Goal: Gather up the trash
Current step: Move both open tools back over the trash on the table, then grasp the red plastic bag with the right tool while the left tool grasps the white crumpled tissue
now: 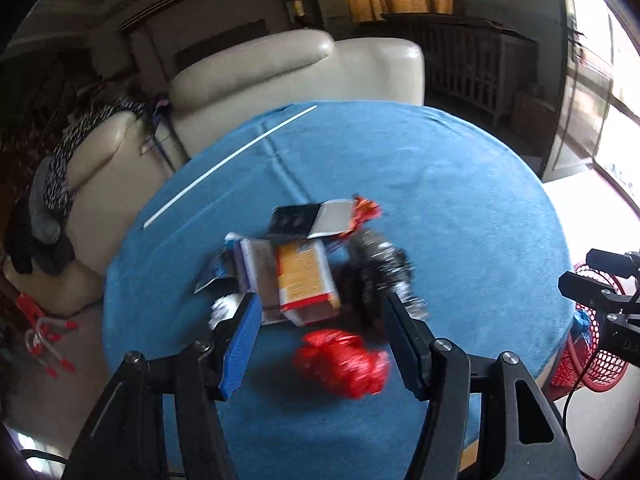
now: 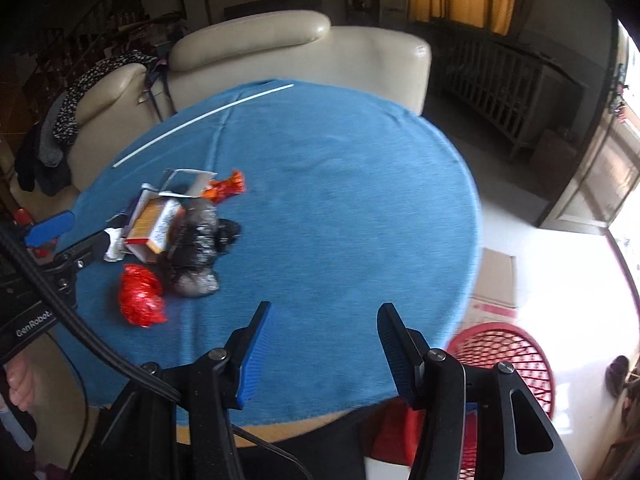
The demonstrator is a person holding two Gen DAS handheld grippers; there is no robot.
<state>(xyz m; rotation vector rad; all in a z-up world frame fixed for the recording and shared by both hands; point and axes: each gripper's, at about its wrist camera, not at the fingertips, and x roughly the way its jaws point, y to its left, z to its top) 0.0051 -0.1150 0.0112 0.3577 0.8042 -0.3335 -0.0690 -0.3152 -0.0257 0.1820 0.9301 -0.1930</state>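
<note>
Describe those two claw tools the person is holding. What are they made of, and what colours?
Both are alike: the left gripper and right gripper have black angular linkage arms with silver pivot bolts, ending in two flat fingers faced with ribbed blue pads. Black cables trail from the left tool, whose black body carries white lettering starting "GenRobot".

Daylight is admitted from windows (image 1: 616, 92) at the right, where glare bleaches the floor (image 2: 560, 280). The room behind is left dim. Straight lines are bowed by fisheye distortion, corners are blackened, and the trash pile (image 1: 308, 268) is smeared by motion blur.
</note>
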